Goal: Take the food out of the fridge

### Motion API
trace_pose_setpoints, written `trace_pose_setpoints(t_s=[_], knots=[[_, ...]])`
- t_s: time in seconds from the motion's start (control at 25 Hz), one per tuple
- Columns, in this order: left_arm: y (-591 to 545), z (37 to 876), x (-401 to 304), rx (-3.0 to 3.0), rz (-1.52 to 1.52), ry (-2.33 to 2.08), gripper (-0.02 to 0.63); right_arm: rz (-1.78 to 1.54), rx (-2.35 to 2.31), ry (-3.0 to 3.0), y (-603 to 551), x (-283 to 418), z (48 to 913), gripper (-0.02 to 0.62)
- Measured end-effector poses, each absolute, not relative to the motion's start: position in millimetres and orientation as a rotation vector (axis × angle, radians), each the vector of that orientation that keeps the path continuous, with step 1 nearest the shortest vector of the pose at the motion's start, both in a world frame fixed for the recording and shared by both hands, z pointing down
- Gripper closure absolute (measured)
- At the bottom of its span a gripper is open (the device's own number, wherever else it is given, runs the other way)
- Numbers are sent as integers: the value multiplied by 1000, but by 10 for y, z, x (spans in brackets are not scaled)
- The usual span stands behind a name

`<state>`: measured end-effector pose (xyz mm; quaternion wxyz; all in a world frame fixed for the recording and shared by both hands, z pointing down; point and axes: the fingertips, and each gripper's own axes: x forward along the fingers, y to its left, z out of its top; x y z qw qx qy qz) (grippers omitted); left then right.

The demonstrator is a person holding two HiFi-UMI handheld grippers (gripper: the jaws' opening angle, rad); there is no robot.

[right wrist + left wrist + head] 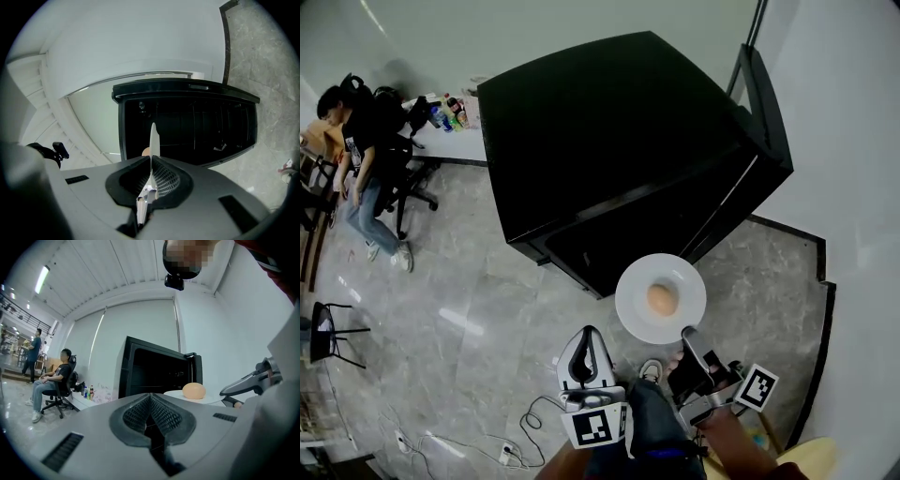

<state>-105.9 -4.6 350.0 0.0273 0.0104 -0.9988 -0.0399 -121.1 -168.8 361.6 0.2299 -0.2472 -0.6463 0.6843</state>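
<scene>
Plainly the right gripper (687, 339) pinches the rim of the breakable round white plate (634, 302); its loose tan bun (661, 299) could roll; the left gripper (584, 342) is closed, empty

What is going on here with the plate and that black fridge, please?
A person stands before the black fridge with a gripper in each hand. The right gripper is clamped on the rim of a white plate carrying a round, tan piece of food, held in front of the fridge. The left gripper is shut and empty.
</scene>
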Motion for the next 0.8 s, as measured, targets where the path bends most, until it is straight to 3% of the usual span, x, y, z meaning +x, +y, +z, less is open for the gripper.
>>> trace_pose_setpoints(t_s=[0.8], knots=[[63,2702,-620,10,-198,-3109,594,1854,-712,-1849,-1748,-778,2577,566]])
